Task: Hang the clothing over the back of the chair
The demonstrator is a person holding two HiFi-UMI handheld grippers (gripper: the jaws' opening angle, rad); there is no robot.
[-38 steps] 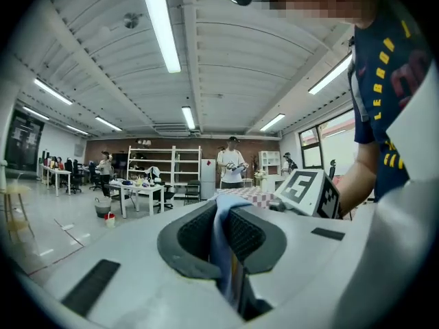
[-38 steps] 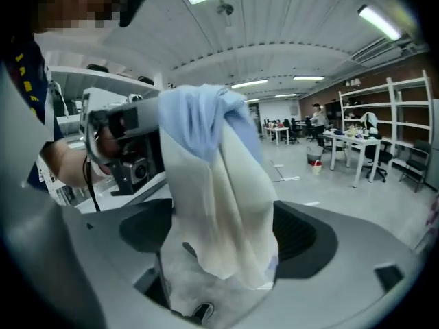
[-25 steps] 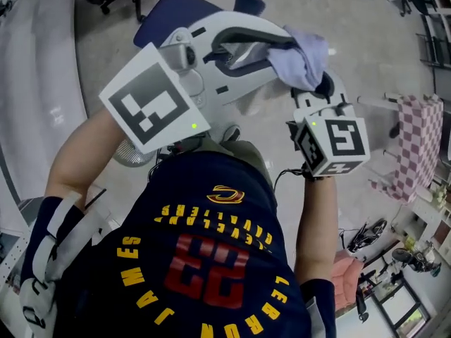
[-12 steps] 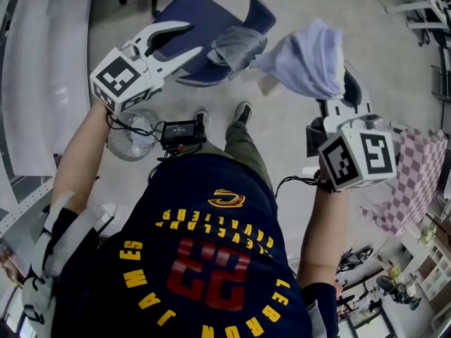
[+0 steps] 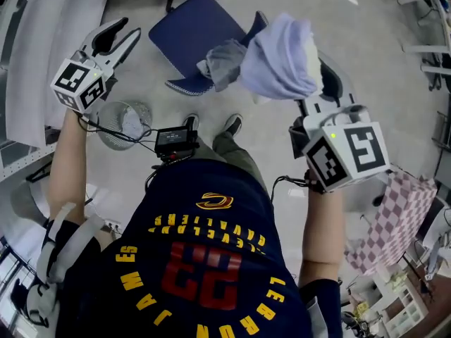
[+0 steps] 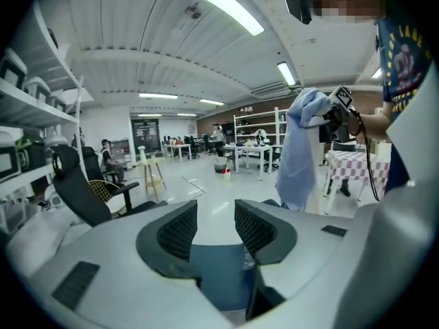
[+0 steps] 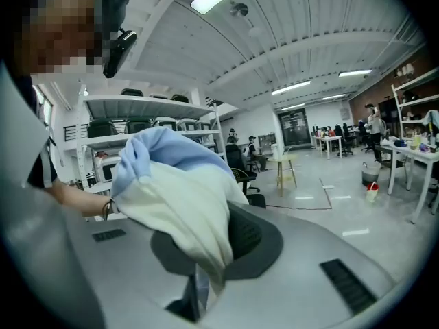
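Note:
In the head view my right gripper (image 5: pixel 315 76) is shut on a bundled light-blue and white garment (image 5: pixel 278 48), held up above the floor. A greyer fold (image 5: pixel 224 60) of it hangs toward the blue chair (image 5: pixel 192 32), whose back (image 5: pixel 260 21) is just behind the cloth. My left gripper (image 5: pixel 127 29) is far out at the left, open and empty. In the left gripper view its jaws (image 6: pixel 216 226) frame the blue seat (image 6: pixel 218 279), and the garment (image 6: pixel 302 149) dangles from the right gripper (image 6: pixel 339 112). In the right gripper view the cloth (image 7: pixel 180 197) covers the jaws.
A wire waste basket (image 5: pixel 124 122) stands on the floor by my feet. A table with a checked cloth (image 5: pixel 394 217) is at the right. Shelving (image 5: pixel 28 83) runs along the left. A black office chair (image 6: pixel 81 190) and desks stand farther off.
My left gripper let go of the garment, opened and swung left and down, away from it. The right gripper kept the cloth and carried it a little up and toward the chair.

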